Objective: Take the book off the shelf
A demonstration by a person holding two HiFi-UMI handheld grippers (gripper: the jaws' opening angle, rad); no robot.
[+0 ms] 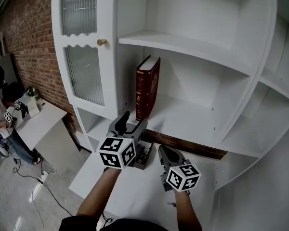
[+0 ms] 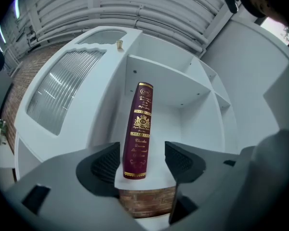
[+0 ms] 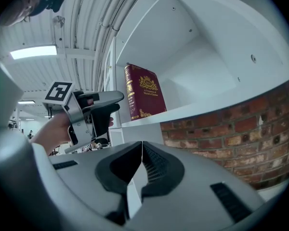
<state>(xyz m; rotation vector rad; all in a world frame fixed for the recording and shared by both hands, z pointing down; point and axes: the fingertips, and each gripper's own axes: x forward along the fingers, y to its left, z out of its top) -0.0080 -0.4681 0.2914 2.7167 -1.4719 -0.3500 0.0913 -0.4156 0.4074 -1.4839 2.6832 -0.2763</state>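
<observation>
The maroon book (image 1: 148, 88) stands upright on the middle shelf (image 1: 192, 121) of the white unit, gilt spine facing out, close to the compartment's left wall. Right in front of it is the left gripper (image 1: 130, 122) with its jaws spread wide. Its own view frames the book's lower spine between the pads (image 2: 107, 165), a gap on each side, no contact. The right gripper (image 1: 164, 152) hangs lower, just beside it, jaws pressed together on nothing. Off to the left is a ribbed-glass door (image 1: 82, 71) with a brass knob (image 1: 101, 42), and a brick wall (image 1: 33, 42) beyond.
</observation>
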